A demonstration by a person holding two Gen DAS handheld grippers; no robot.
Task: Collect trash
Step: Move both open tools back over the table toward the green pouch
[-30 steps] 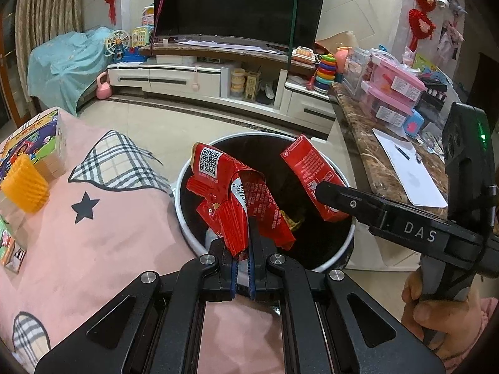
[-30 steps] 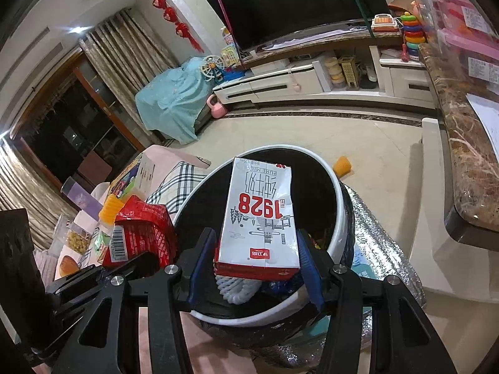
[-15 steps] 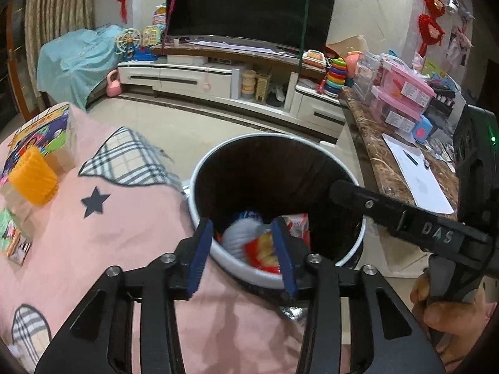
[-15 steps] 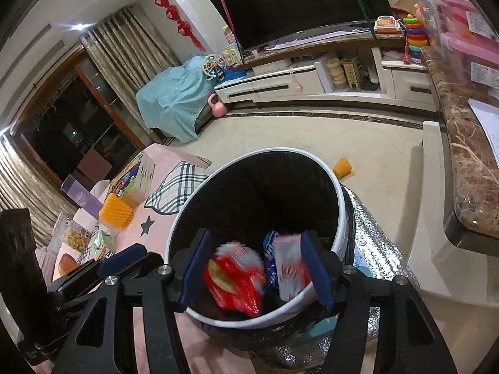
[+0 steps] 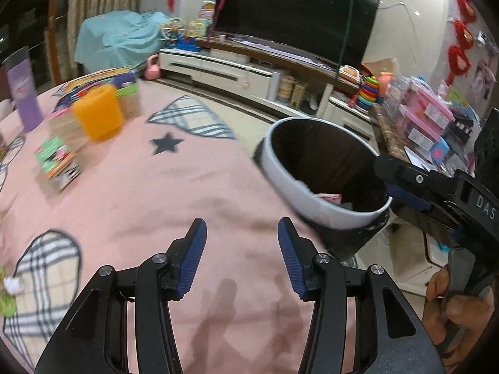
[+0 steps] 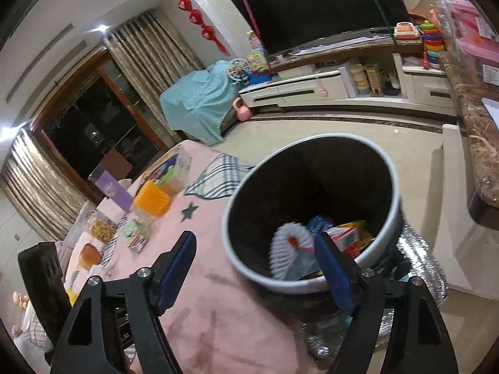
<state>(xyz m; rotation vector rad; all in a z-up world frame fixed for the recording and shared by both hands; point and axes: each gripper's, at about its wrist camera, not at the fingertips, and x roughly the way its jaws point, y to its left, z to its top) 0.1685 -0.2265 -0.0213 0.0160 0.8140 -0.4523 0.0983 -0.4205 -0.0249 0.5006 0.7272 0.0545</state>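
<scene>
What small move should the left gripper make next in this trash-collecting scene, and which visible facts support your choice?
Probably swing the left gripper toward the small colourful carton on the pink tablecloth. Both the left gripper and the right gripper are open and empty, the trash bin already holds wrappers, and the carton looks like the nearest loose item, though blur leaves it unclear whether it is trash.

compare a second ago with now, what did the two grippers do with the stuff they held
Both let go. The left gripper dropped its red wrappers and the right gripper its white carton into the trash bin; both now stand open and empty. The left one has swung away from the bin to hang over the pink tablecloth. The bin, the orange cup and the boxes on the table stayed put.
</scene>
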